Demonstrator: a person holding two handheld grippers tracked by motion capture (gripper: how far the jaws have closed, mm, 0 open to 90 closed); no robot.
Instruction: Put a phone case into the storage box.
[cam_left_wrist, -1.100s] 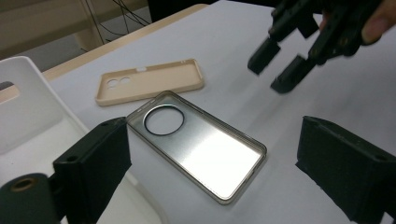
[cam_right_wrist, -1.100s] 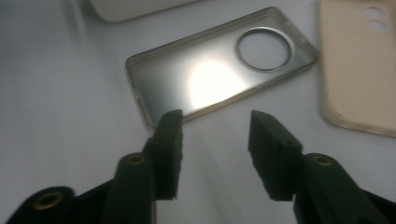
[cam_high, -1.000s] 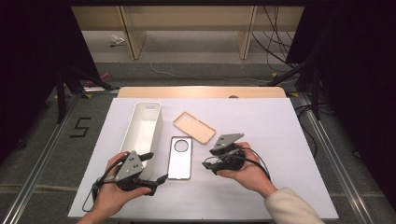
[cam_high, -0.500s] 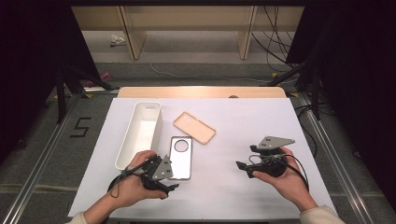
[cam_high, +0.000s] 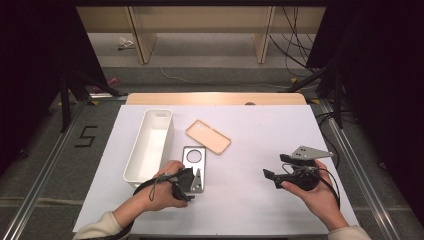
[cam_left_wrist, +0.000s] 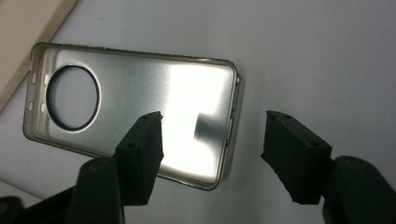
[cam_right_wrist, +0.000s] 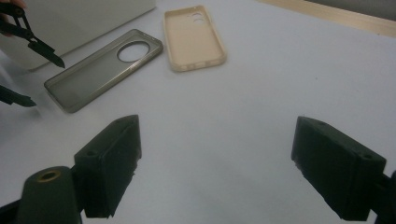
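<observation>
The left claw (cam_left_wrist: 212, 154) has slid in from the counter's near edge to the near end of the grey phone case (cam_left_wrist: 140, 102) and its jaws have just been closing. They stand apart, one above the case's inner face, the other on bare counter past its long edge; nothing is pinched yet. A grip on that edge looks like the step in hand.

The right claw (cam_high: 272, 176) has drawn off to the right and its jaws have just opened wide, holding nothing.

The grey case lies flat beside the white bin (cam_high: 150, 142), with the tan case (cam_high: 208, 136) just beyond it. The white counter (cam_high: 260, 130) stands on a dark floor with cables and wooden shelving behind.
</observation>
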